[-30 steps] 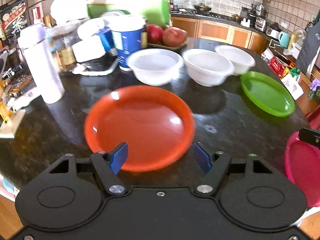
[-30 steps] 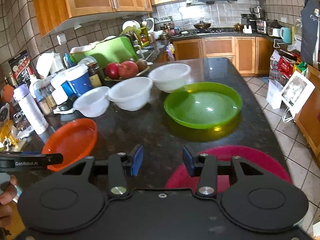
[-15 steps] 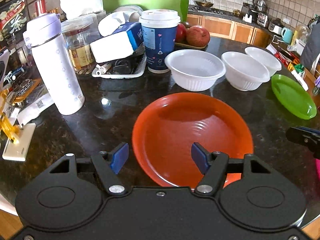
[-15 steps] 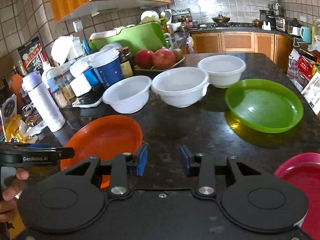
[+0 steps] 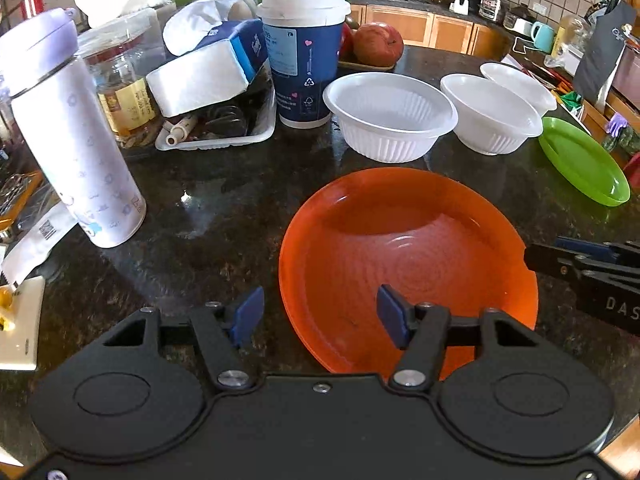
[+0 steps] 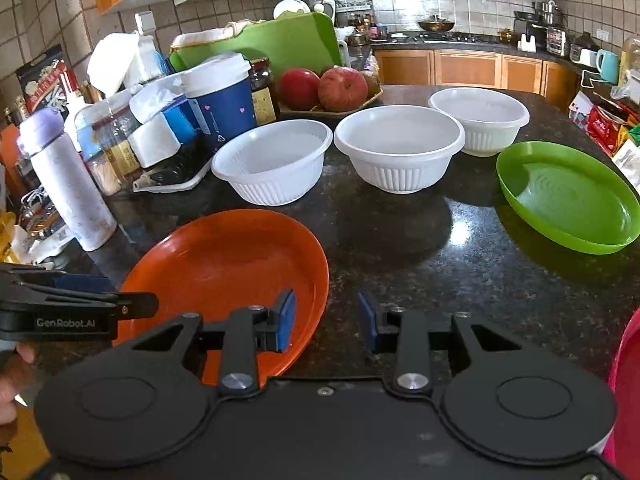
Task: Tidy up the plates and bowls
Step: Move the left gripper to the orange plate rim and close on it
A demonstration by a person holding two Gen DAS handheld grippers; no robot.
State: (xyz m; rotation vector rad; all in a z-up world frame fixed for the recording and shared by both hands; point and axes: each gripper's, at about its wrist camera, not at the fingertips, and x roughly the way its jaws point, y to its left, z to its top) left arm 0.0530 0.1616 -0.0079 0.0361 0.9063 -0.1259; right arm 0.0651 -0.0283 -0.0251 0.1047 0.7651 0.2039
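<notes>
An orange plate (image 5: 408, 252) lies on the dark granite counter (image 5: 224, 220); it also shows in the right wrist view (image 6: 232, 268). My left gripper (image 5: 320, 312) is open at its near left rim, with the right fingertip over the plate. My right gripper (image 6: 326, 320) is open at the plate's right rim, empty. Three white bowls (image 6: 276, 164) (image 6: 400, 152) (image 6: 480, 120) stand in a row behind. A green plate (image 6: 568, 196) lies at the right. A pink plate's edge (image 6: 626, 380) shows at the far right.
A white and lilac bottle (image 5: 72, 136), a blue paper cup (image 5: 302, 56), a tissue pack (image 5: 200, 72), a jar (image 5: 124, 92) and a tray of small items (image 5: 216, 128) crowd the back left. Apples (image 6: 324, 88) lie on a tray behind the bowls.
Both grippers have moved left and closer to the orange plate. The plate now lies between the two grippers; the pink plate has slid nearly out of the right wrist view.
</notes>
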